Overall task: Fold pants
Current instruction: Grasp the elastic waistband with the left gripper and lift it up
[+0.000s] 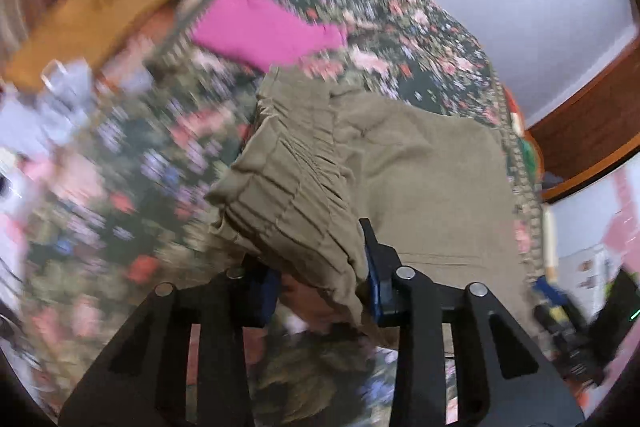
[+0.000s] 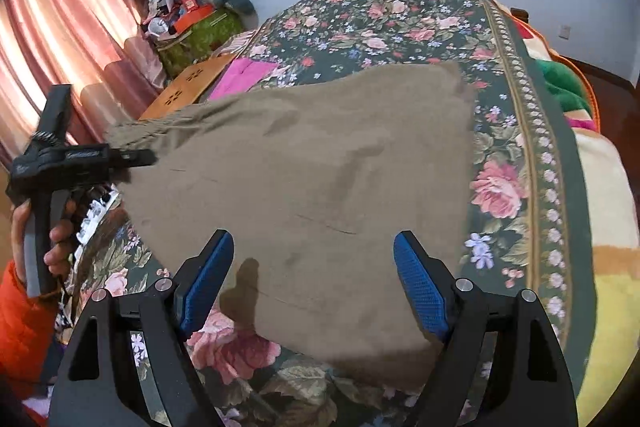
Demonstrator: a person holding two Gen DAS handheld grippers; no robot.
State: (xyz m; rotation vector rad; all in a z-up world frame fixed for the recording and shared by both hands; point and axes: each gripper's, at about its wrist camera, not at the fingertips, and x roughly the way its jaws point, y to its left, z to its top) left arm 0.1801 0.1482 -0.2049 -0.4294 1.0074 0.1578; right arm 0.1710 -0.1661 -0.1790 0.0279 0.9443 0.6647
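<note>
Khaki pants point(image 2: 320, 155) lie spread on the floral bedspread point(image 2: 400, 23). In the left wrist view the pants point(image 1: 400, 155) show their gathered elastic waistband, which is bunched between the blue pads of my left gripper point(image 1: 324, 287); the jaws are shut on it. The picture is blurred. The right wrist view shows the left gripper point(image 2: 148, 157) at the waistband's left edge, held by a hand point(image 2: 60, 239) in an orange sleeve. My right gripper point(image 2: 316, 283) hovers open over the near part of the pants, its blue pads point(image 2: 420, 287) wide apart and pressing on nothing.
A pink garment point(image 2: 244, 75) lies on the bed beyond the waistband. A wooden board point(image 2: 188, 87) stands at the bed's left edge, with pink curtains point(image 2: 60, 27) and a cluttered green box point(image 2: 200, 35) behind. A multicoloured blanket point(image 2: 608, 187) hangs along the bed's right side.
</note>
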